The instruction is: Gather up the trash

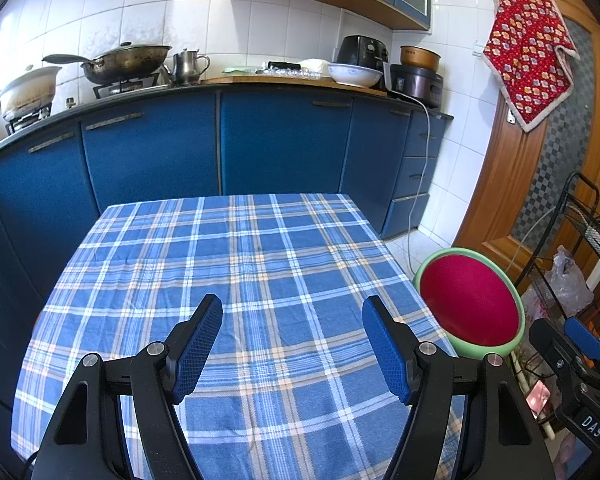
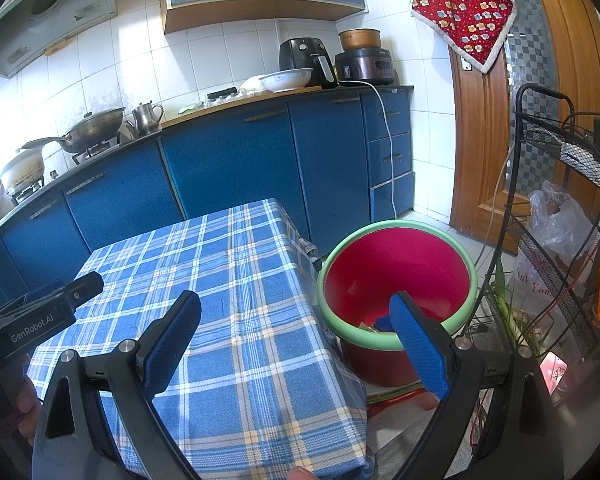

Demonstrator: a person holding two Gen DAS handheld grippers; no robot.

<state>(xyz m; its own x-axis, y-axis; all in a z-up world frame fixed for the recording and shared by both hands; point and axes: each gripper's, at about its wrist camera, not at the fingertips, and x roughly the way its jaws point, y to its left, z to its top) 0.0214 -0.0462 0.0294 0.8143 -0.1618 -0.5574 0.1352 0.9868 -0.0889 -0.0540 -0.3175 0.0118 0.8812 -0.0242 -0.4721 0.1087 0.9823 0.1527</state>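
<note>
A blue-cabinet kitchen backs one tabletop (image 1: 236, 264) under a blue plaid cloth. One red bin (image 2: 396, 280) with a green rim stands upright on the floor at its right, mouth up, scraps inside. The right gripper (image 2: 296, 340) hangs wide open and empty just near of the bin; the left gripper (image 1: 292, 344), equally spread and empty, hovers over the cloth.

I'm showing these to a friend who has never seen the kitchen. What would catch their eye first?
Probably the blue plaid tablecloth filling the foreground, bare under the open left gripper. Next, the red bucket with a green rim on the floor at the table's right edge, with a few scraps at its bottom, below the open right gripper. The red floral cloth hanging on the wooden door also stands out.
</note>
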